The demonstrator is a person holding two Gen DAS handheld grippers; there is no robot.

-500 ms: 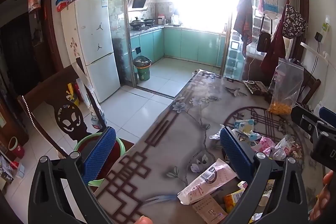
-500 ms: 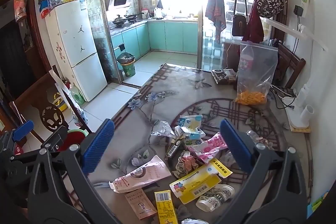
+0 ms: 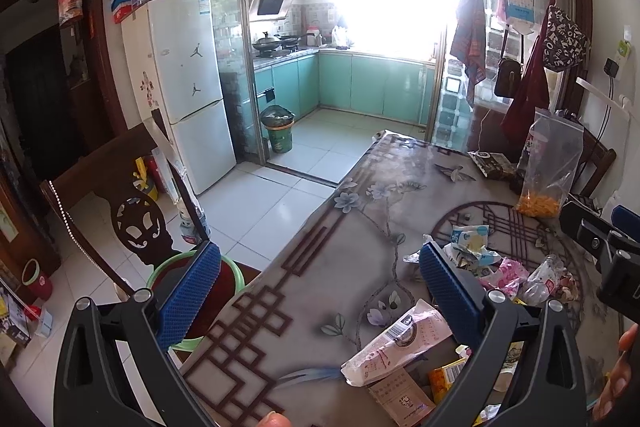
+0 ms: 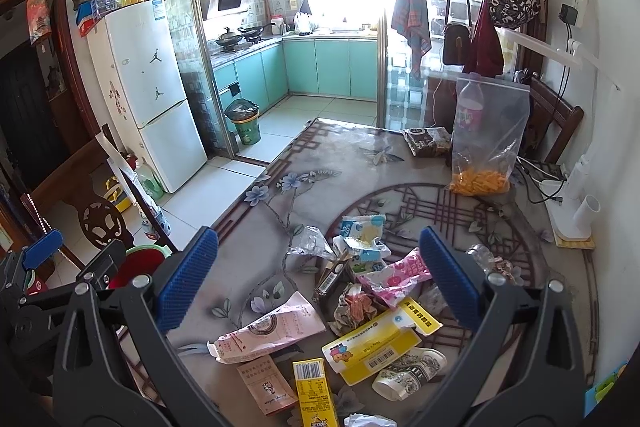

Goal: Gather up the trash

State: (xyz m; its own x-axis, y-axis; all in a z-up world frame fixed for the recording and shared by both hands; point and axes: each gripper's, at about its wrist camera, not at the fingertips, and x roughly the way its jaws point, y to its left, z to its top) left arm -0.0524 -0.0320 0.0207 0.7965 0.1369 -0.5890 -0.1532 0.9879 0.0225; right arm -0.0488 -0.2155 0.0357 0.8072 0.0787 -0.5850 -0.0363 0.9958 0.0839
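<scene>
A pile of trash lies on the patterned table (image 4: 320,163): a pink-white carton (image 4: 272,333), a yellow box (image 4: 380,343), a pink wrapper (image 4: 396,277), a blue-white wrapper (image 4: 362,231) and a crushed paper cup (image 4: 408,373). My right gripper (image 4: 320,287) is open above the pile and holds nothing. My left gripper (image 3: 320,299) is open over the table's left edge, empty; the pink-white carton (image 3: 396,341) lies by its right finger. The right gripper's body (image 3: 608,247) shows at the left wrist view's right edge.
A green-rimmed red basin (image 3: 208,291) sits on a dark wooden chair (image 3: 132,219) left of the table. A zip bag of orange snacks (image 4: 486,147) and a white appliance (image 4: 576,211) stand at the table's far right. A green bin (image 4: 246,125) stands by the kitchen door.
</scene>
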